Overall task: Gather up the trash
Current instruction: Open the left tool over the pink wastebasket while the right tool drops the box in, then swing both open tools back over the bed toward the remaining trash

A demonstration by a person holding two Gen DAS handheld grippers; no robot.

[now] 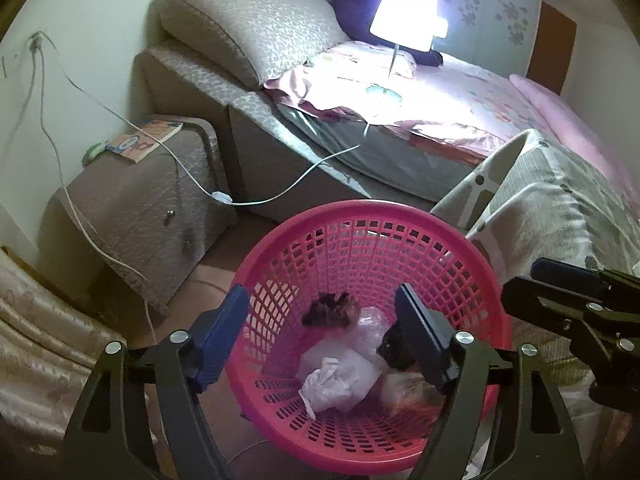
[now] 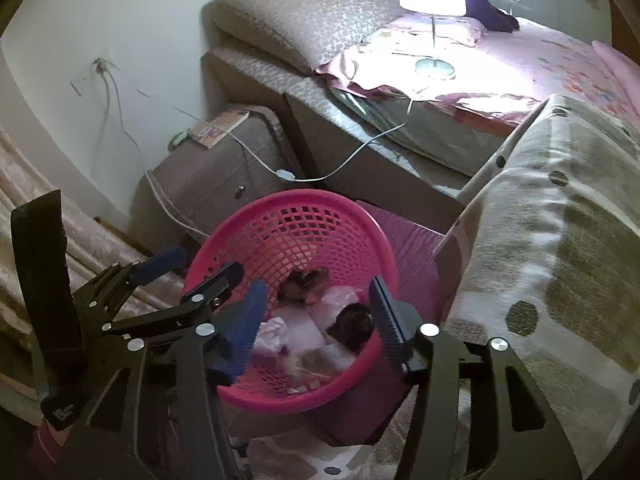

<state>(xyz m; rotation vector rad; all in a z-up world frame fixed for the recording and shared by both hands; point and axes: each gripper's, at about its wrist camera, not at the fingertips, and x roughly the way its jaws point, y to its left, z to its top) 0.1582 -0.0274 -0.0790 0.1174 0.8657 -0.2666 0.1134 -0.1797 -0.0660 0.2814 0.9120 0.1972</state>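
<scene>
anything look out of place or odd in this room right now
Yes: a lit table lamp stands on the bed rather than on the nightstand, its cord trailing off the mattress and hanging across the gap. The trash sits inside the pink basket; nothing looks spilled.

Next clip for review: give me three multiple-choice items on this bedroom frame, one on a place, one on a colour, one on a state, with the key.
1. Where does the lit white-shaded table lamp stand?
A. on the bed
B. on the bedside cabinet
C. on the floor

2. What colour is the round perforated plastic basket?
A. blue
B. pink
C. white

3. How is the left gripper over the basket?
A. shut on a white bag
B. open, holding nothing
C. shut on the basket rim

Key: 1 A, its base rests on the floral bedsheet; 2 B, rim and walls are bright pink; 3 B, the fingers stand apart and the crumpled white trash lies below in the basket.
</scene>
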